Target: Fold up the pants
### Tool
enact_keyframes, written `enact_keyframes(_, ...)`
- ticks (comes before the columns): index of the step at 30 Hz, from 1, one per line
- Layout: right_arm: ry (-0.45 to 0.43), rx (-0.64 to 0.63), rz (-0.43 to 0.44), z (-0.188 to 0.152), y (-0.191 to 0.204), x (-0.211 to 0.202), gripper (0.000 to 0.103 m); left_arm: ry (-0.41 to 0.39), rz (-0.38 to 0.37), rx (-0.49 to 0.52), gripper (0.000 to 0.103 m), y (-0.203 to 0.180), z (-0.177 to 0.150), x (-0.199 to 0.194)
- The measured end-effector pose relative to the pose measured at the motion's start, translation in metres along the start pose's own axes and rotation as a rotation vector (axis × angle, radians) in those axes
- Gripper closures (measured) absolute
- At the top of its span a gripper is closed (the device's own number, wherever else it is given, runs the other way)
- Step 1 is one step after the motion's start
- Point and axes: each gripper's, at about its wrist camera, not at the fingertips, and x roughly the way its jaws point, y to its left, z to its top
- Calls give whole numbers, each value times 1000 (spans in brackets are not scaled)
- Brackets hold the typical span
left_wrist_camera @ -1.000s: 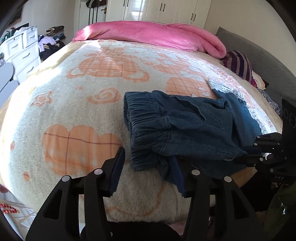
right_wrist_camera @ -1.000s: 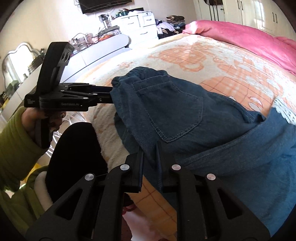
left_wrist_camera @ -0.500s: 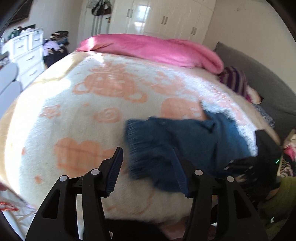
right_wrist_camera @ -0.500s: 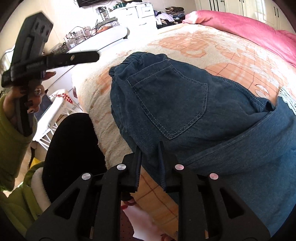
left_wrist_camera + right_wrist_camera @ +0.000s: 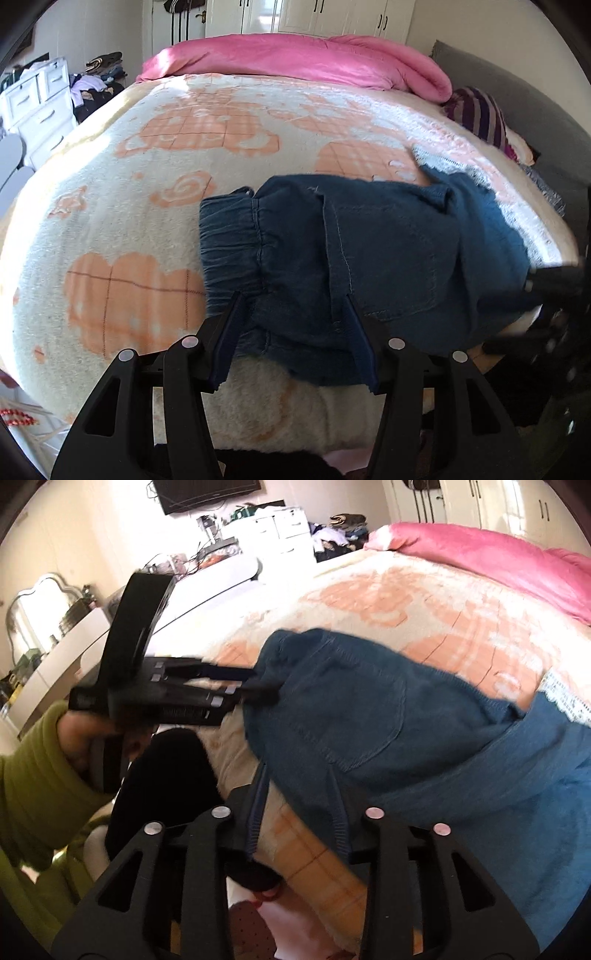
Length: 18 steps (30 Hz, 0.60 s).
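Pants (image 5: 369, 258) folded on bed (image 5: 147, 192), no legible labels; left hand-held gripper (image 5: 291, 332) unclenched straddling their waistband, right hand-held gripper (image 5: 295, 801) just opening, denim edge between jaws

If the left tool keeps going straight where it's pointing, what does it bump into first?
Probably the blue pants. The left tool points down at their near edge on the blanket, with denim between its open fingers already.

Dark blue denim pants (image 5: 369, 254) with gathered elastic waistband and stitched back pocket, seen folded into bundle on bed edge; near hem lies between left fingers (image 5: 231, 332), waistband beyond fingertips.
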Motion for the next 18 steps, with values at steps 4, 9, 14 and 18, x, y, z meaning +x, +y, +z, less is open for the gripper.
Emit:
enact_keyframes(4, 57, 17, -36, 5, -2, 22, 72, -6, -7, -9, 50, 3, 0, 0)
enact_keyframes(9, 167, 77, -32, -10, -7, 53, 67, -11, -18, -6, 50, 2, -1, -1)
enact_keyframes(14, 100, 57, -1, -4, -5, 32, 62, -22, 0, 6, 50, -1, -1, -4)
enact_keyframes(18, 30, 77, -42, -1, -20, 2, 54, -35, -3, 5, 49, -3, 1, -12)
